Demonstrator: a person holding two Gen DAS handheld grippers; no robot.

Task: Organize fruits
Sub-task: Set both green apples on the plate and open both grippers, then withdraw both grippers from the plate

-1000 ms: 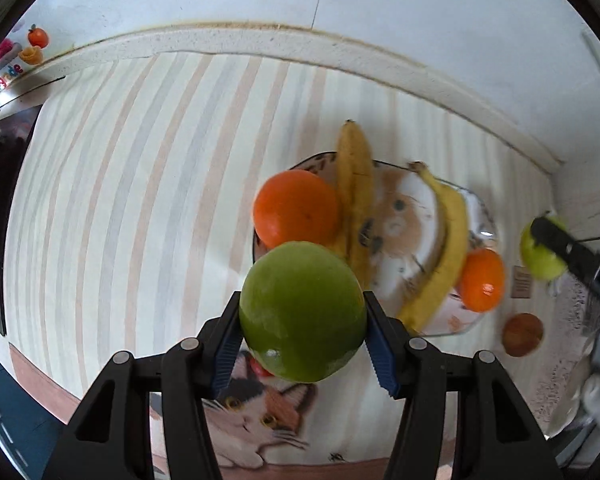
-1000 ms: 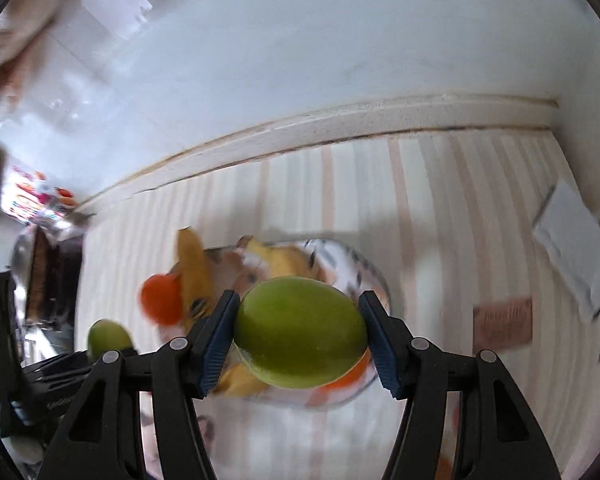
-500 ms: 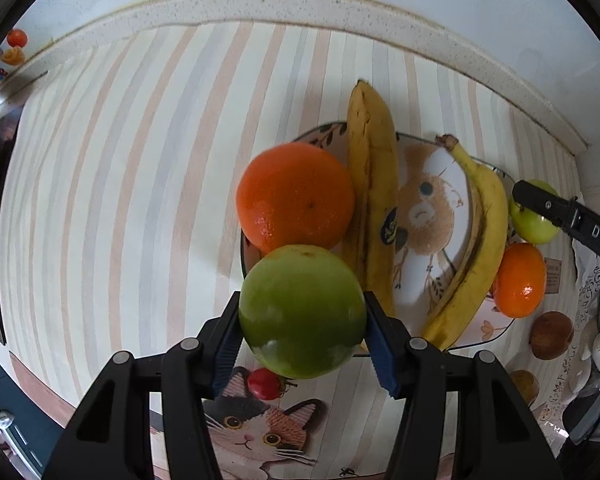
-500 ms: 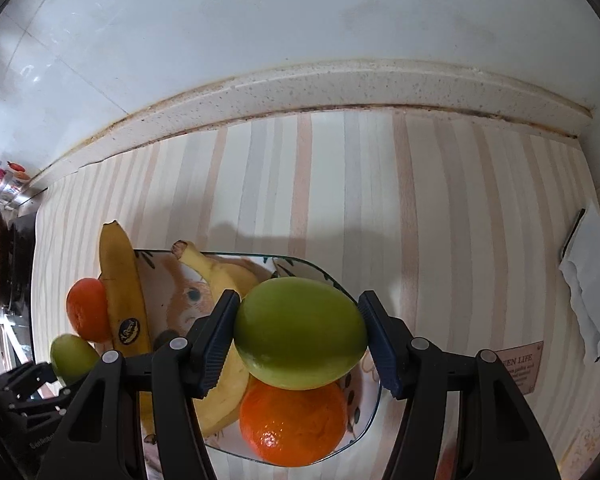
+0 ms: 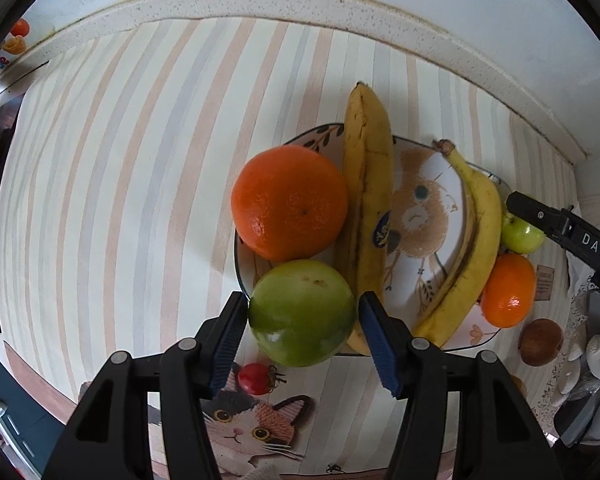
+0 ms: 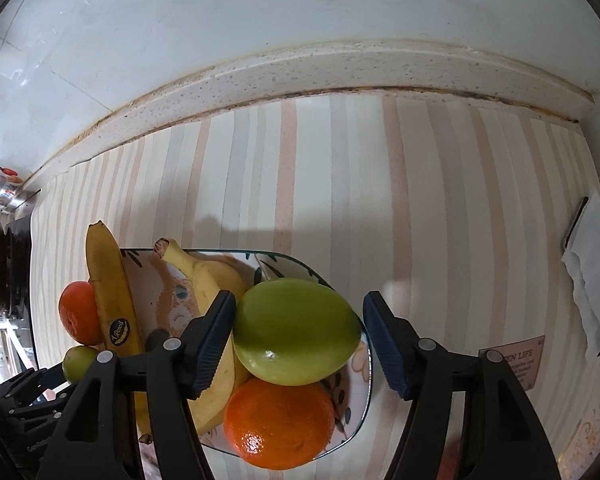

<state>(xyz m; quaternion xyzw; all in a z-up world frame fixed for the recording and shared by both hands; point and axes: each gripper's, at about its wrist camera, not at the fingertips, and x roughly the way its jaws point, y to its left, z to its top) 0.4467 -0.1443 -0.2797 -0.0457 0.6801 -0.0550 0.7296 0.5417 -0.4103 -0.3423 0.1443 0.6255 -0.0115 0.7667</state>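
My left tool (image 5: 302, 322) is opening; the green apple (image 5: 302, 312) sits between its blue pads, both apparently clear of the skin, at the near edge of the plate (image 5: 428, 280), touching an orange (image 5: 290, 204). My right tool (image 6: 300, 338) is also opening; the left pad is about touching its green apple (image 6: 296, 330), the right pad stands clear. That apple rests on the plate's right side, above a second orange (image 6: 278, 422). Two bananas (image 5: 370, 208) lie across the plate on the striped desk (image 5: 120, 180).
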